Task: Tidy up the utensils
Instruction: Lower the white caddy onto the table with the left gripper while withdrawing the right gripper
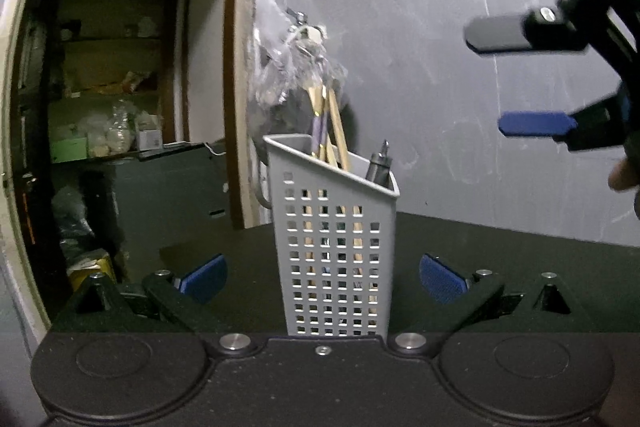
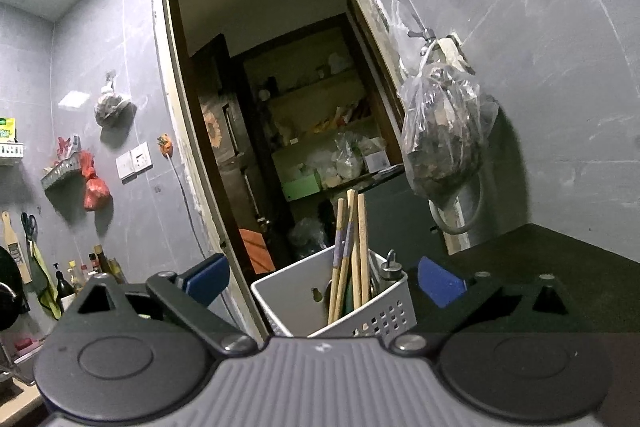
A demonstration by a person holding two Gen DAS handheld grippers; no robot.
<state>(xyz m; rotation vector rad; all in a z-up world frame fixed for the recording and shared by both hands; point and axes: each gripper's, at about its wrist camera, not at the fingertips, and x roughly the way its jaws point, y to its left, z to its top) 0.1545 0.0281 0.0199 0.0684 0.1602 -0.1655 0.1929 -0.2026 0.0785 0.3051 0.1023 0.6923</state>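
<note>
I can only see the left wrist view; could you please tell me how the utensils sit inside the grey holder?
Observer: In the right wrist view, the wooden chopsticks lean together in the right part of the holder; its left part looks empty.
Operator: Thank you. And the metal-tipped item?
Observer: It stands upright in the holder's right corner, beside the chopsticks.
Operator: Is anything left of the doorway?
Observer: Yes, bottles stand below a wall shelf.
</note>
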